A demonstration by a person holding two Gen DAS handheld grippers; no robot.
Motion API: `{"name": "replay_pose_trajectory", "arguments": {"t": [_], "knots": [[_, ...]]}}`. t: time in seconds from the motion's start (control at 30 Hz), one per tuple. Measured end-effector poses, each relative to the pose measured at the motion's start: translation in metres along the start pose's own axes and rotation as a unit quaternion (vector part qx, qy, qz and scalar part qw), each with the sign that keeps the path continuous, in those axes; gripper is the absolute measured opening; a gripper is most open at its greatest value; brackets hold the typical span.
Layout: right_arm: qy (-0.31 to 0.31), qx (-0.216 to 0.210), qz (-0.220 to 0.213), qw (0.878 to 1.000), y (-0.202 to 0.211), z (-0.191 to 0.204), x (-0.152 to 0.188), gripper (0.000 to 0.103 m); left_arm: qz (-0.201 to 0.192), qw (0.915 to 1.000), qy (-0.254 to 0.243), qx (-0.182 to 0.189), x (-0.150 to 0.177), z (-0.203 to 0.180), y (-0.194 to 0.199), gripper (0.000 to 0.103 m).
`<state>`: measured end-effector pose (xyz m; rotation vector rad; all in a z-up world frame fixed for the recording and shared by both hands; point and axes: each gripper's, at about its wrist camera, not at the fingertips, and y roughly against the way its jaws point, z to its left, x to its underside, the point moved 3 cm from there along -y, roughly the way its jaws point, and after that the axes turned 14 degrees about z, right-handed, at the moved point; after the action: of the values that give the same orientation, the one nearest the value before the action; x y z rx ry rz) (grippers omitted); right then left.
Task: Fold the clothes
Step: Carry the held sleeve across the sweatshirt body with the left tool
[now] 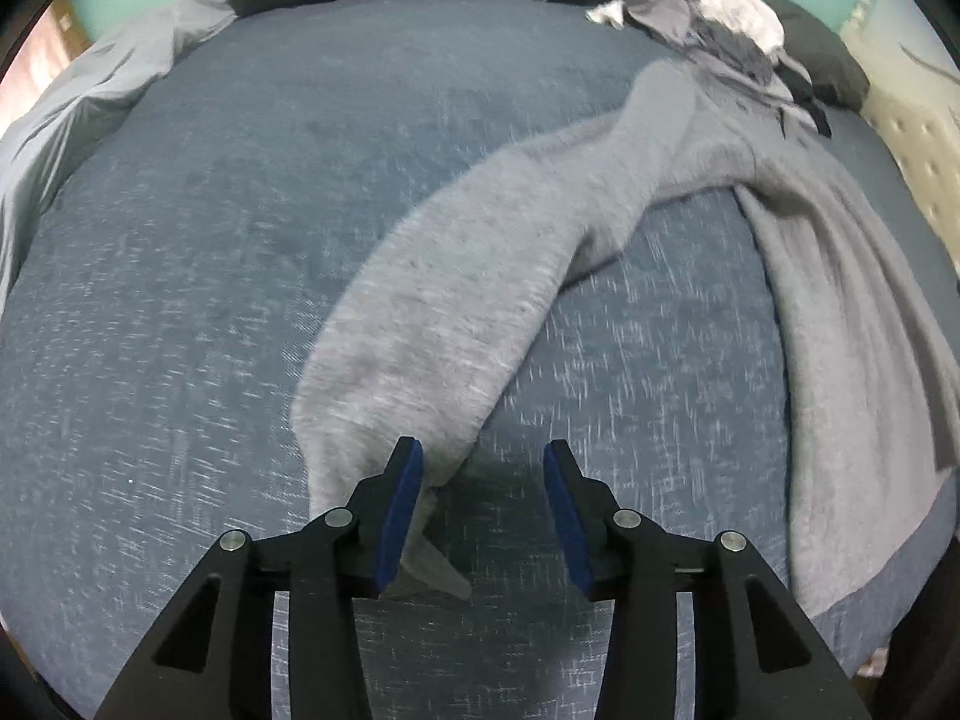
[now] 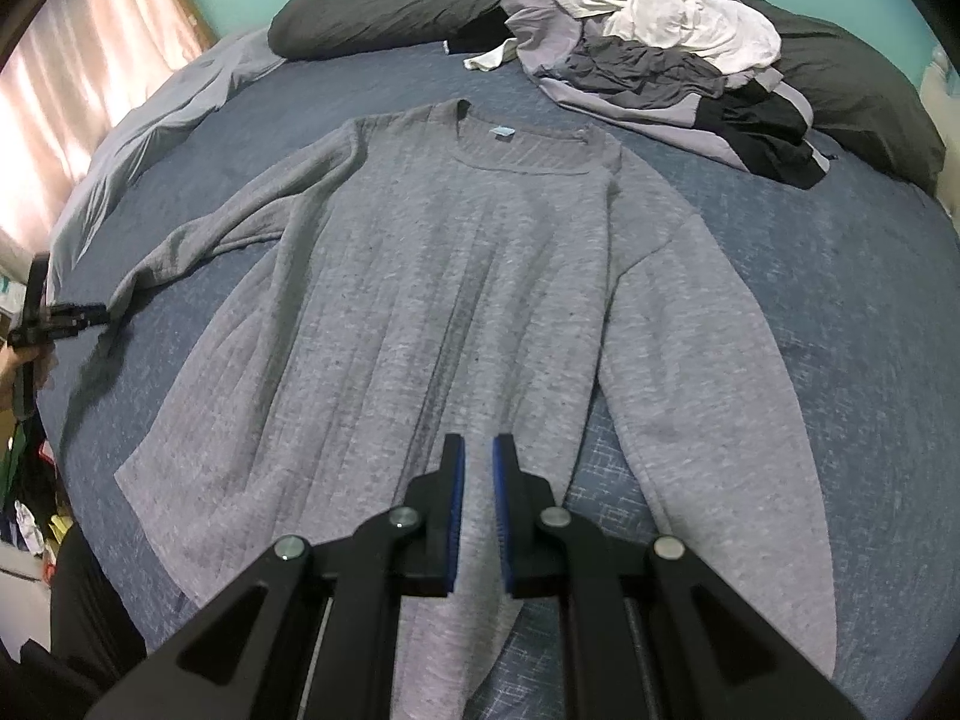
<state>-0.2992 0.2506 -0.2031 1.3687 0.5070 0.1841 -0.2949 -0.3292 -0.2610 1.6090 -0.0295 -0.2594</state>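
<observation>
A grey long-sleeved sweater [image 2: 450, 276] lies flat, face up, on the blue bed cover [image 2: 840, 300], collar away from me. Its left sleeve [image 1: 456, 300] stretches out sideways, and the cuff [image 1: 336, 438] rests on the bed against the outer side of my left gripper's left finger. My left gripper [image 1: 483, 456] stands open with only bed cover between its pads; in the right wrist view the left gripper [image 2: 96, 315] sits at the sleeve's end. My right gripper [image 2: 478, 450] hovers over the sweater's lower hem, jaws nearly together, nothing visibly pinched. The right sleeve [image 2: 720, 390] lies alongside the body.
A pile of crumpled clothes [image 2: 648, 42] sits at the far right of the bed, in front of dark pillows [image 2: 384, 6]. A light grey sheet [image 2: 150, 120] is bunched along the left edge by a curtain [image 2: 72, 60]. A hand [image 2: 12, 372] holds the left gripper.
</observation>
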Motion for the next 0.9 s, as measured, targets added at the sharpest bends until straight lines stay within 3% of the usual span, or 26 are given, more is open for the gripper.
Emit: {"name": "replay_pose_trajectory", "arguments": {"t": [0.1,0.17,0.57,0.8,0.9], "knots": [[-0.002,0.002,0.002,1.0,-0.001,-0.002,0.0,0.009,0.008,0.9999,0.006,-0.008,0.0,0.007,-0.012,0.042],[-0.002,0.0,0.002,1.0,-0.001,-0.002,0.0,0.009,0.007,0.9998,0.02,-0.005,-0.001,0.016,-0.015,0.011],[0.003,-0.001,0.007,1.0,-0.007,0.003,-0.007,0.009,-0.015,0.9996,0.024,-0.002,-0.007,0.041,0.006,0.006],[0.009,0.0,0.01,1.0,-0.009,0.006,-0.008,0.009,-0.027,0.9976,0.063,-0.011,-0.028,0.094,0.032,0.006],[0.007,0.002,0.014,1.0,-0.013,0.004,-0.009,0.009,-0.015,0.9959,0.088,-0.017,-0.041,0.124,0.031,0.006]]}}
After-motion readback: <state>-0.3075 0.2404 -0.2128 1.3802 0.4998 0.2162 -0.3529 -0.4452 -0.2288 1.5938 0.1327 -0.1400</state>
